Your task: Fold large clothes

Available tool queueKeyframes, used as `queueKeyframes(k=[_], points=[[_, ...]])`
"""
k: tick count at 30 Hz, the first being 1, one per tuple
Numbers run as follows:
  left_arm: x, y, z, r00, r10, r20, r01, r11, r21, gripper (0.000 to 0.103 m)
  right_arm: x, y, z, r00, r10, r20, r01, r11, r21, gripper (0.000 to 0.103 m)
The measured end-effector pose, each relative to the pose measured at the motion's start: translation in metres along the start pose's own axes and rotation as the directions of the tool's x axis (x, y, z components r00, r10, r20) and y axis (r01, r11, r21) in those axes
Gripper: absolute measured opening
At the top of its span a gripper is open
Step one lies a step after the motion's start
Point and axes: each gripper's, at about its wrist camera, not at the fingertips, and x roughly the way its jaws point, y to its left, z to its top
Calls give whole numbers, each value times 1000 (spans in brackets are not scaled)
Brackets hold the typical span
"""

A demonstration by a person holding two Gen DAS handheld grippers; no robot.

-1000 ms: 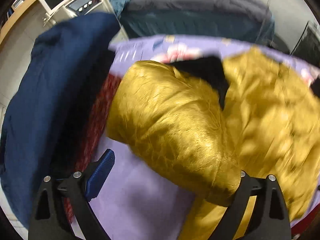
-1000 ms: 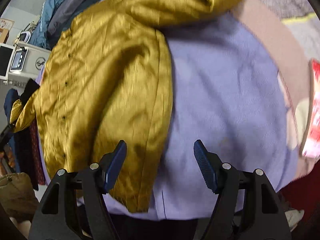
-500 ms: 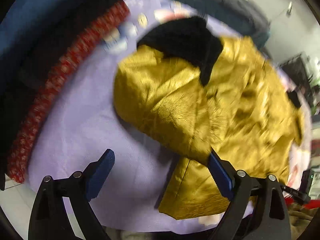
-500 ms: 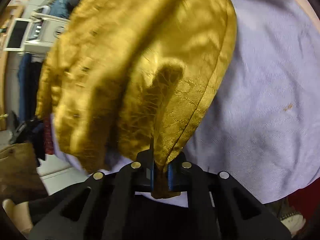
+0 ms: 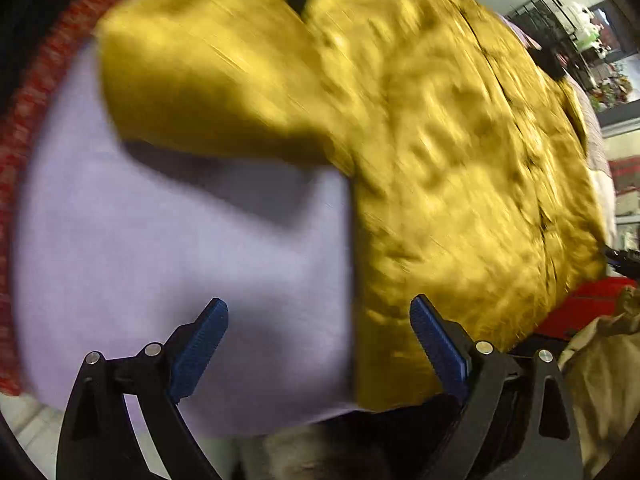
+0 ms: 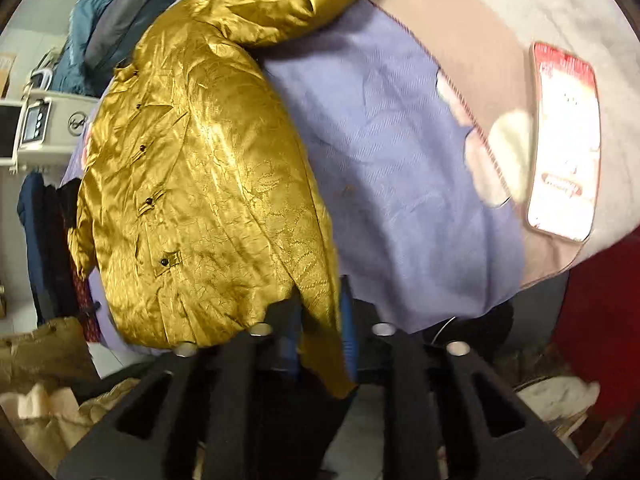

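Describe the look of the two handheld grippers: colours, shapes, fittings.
The left gripper has two black plastic arms with triangular cut-outs, silver round pins at the joints, and blue ribbed pads on the jaws. The right gripper is built alike: black arms with triangular cut-outs and silver pins; only slivers of its blue pads show. No cables, markings, hands or sleeves are visible.

A lilac sheet (image 6: 400, 152) spreads ahead of the right gripper, with a tan blanket (image 6: 472, 48) and a red-and-white packet (image 6: 564, 140) beyond it to the right. Far to the left stand a white machine (image 6: 44, 128) and piled dark clothes (image 6: 116, 20). Left of the other gripper runs a red patterned cloth (image 5: 28, 92).
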Motion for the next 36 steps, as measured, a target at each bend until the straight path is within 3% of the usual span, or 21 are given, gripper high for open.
queueKeyframes(k=[1,3,5,6,8,10,12,16,19,23,25,29,32,36], points=[[10,-8,0,1000,-5,-15,5,1000,12,90,3,6,-1,1000,-23,11,23,1000,-7,68],[28,-22,-3,999,8,-52,-6,1000,28,89,11,20,-3,997,-68,33,69,997,-28,69],[38,-36,-1,997,-17,-71,18,1000,22,76,11,18,-3,993,-110,37,112,993,-36,69],[39,-42,-1,998,-6,-68,8,999,33,66,13,23,-1,991,-127,43,128,991,-42,69],[40,-58,3,998,6,-66,-1,997,77,26,13,27,3,985,-159,61,163,985,-57,69],[37,-67,7,998,16,-67,-10,996,91,14,4,17,4,978,-193,77,198,977,-77,69],[28,-71,11,998,30,-60,-23,993,119,11,-1,26,10,967,-230,104,243,962,-123,69],[24,-54,0,993,78,-87,-67,991,120,15,-3,52,16,954,-258,152,288,929,-232,69],[22,-42,2,986,131,-102,-125,991,55,37,0,68,31,951,-260,169,303,899,-317,72],[-11,-40,19,979,202,2,-202,979,-42,75,-9,82,80,936,-261,234,336,861,-383,72],[-38,-37,33,966,249,72,-236,960,-152,80,-15,88,110,924,-264,277,360,847,-391,72],[-80,-40,68,941,296,166,-230,915,-331,80,-25,103,196,873,-300,385,452,796,-404,72],[-97,-70,81,929,272,251,-164,911,-377,82,-25,115,249,849,-311,427,481,788,-383,72],[-96,-109,85,932,188,310,-54,918,-394,85,-4,129,315,766,-424,483,613,710,-348,78]])
